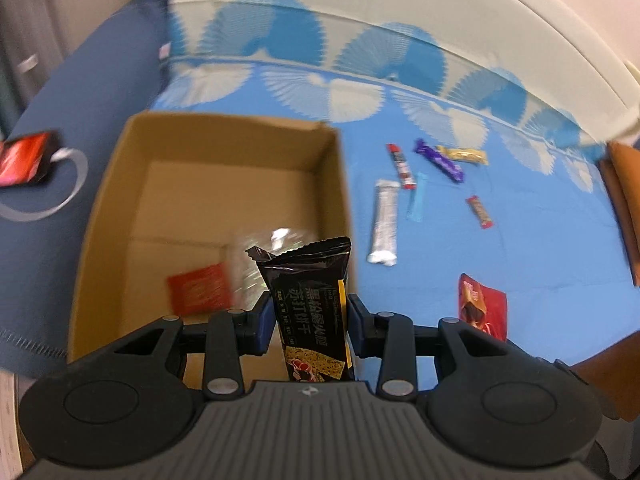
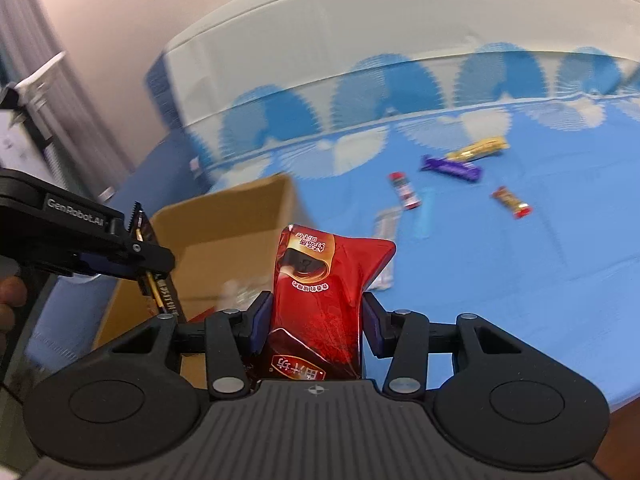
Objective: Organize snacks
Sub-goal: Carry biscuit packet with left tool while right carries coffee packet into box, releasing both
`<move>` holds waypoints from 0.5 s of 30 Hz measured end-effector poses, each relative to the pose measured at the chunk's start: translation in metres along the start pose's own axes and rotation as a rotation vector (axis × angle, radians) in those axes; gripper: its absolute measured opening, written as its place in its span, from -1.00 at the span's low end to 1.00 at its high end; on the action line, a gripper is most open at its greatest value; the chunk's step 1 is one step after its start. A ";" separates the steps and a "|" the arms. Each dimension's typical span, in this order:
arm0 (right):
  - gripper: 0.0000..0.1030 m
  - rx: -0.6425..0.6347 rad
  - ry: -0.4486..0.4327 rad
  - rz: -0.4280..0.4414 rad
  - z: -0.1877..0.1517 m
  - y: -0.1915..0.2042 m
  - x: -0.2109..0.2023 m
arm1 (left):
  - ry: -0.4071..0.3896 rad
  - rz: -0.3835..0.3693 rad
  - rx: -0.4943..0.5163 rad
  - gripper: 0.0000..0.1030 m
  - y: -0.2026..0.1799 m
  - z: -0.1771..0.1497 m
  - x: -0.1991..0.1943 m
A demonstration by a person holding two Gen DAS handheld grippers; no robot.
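My left gripper (image 1: 311,316) is shut on a black cracker packet (image 1: 312,300) and holds it upright over the near right corner of an open cardboard box (image 1: 120,184). A red packet (image 1: 198,290) and a clear wrapper lie in the box. My right gripper (image 2: 316,320) is shut on a red snack pouch (image 2: 324,284), right of the box (image 2: 240,220). The left gripper (image 2: 132,256) with its black packet also shows in the right wrist view. Loose bars lie on the blue cloth: silver (image 1: 384,224), red (image 1: 401,166), purple (image 1: 440,160), gold (image 1: 464,155).
A red pouch (image 1: 482,306) shows at the right of the left wrist view. A small red bar (image 1: 480,212) and a light blue stick (image 1: 418,196) lie on the cloth. A navy cushion (image 1: 72,120) with a red packet (image 1: 24,158) on it lies left of the box. A white headboard (image 2: 360,32) stands behind.
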State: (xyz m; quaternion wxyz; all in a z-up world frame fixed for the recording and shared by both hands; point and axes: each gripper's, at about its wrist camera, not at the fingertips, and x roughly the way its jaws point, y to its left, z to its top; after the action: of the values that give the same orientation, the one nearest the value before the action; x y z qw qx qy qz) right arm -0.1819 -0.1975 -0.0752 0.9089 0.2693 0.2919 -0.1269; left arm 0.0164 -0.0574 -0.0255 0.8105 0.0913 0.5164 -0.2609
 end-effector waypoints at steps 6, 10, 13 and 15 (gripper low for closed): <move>-0.04 -0.067 0.018 0.029 -0.008 0.040 -0.006 | -0.016 0.019 -0.068 -0.20 0.048 -0.021 -0.021; -0.04 -0.102 0.021 0.031 -0.008 0.056 -0.008 | -0.031 0.014 -0.094 -0.20 0.065 -0.028 -0.029; -0.04 -0.122 0.024 0.028 -0.009 0.064 -0.009 | -0.037 0.006 -0.108 -0.20 0.073 -0.030 -0.031; -0.04 -0.132 0.029 0.026 -0.008 0.068 -0.007 | -0.037 0.001 -0.115 -0.20 0.077 -0.030 -0.031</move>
State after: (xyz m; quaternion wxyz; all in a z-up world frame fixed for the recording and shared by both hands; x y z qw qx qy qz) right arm -0.1651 -0.1363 -0.0480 0.9221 0.2143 0.3091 -0.0915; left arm 0.0223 0.0308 -0.0209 0.8240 0.0398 0.5152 -0.2321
